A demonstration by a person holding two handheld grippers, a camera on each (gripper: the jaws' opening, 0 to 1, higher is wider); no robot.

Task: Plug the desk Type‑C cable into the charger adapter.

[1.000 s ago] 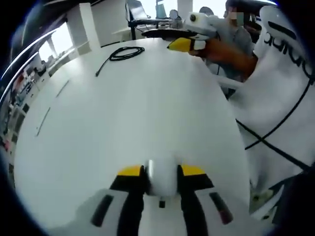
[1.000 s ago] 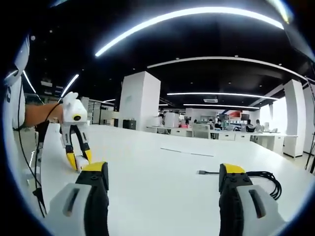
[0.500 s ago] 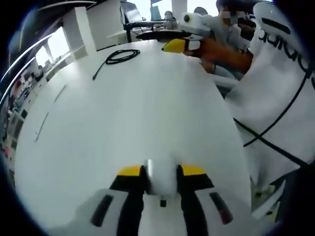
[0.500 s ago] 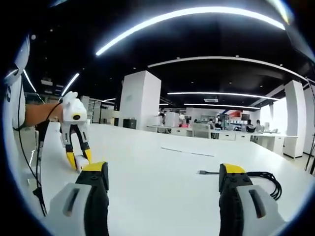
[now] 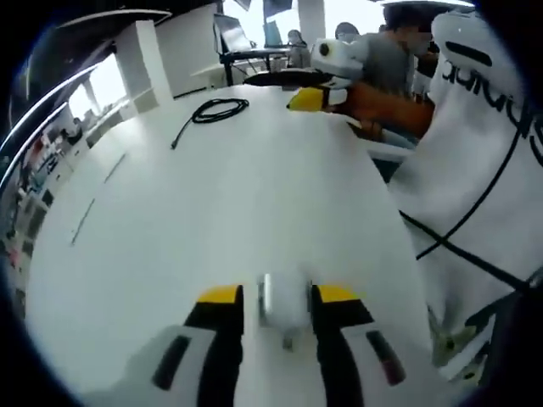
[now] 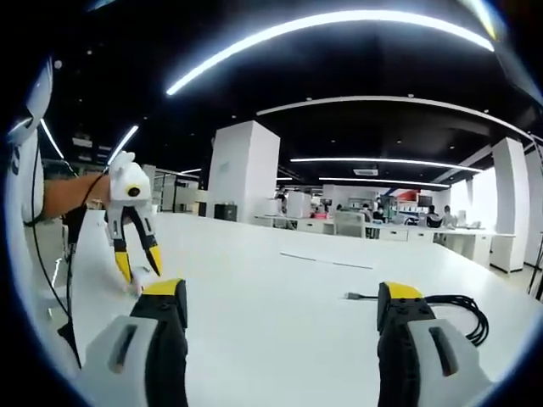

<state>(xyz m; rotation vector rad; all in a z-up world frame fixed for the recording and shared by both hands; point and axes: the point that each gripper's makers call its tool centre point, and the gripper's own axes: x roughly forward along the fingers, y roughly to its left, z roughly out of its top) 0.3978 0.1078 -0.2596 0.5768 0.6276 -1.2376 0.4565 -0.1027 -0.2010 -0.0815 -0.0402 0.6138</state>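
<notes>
Since a second ago your left gripper (image 5: pixel 273 298) has opened: its fingers (image 5: pixel 222 297) stand slightly apart beside the white charger (image 5: pixel 283 302) rather than clamped on it. Smooth, rounded block, resting on the glossy white tabletop (image 5: pixel 254 186). Right gripper (image 6: pixel 282 305) spread wide, empty, aimed toward the coiled black cable (image 6: pixel 448 306), well apart from the charger.

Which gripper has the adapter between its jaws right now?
The left gripper: the white adapter sits between its yellow-tipped jaws. The right gripper stands wide open over bare table, the cable beyond it.
</notes>
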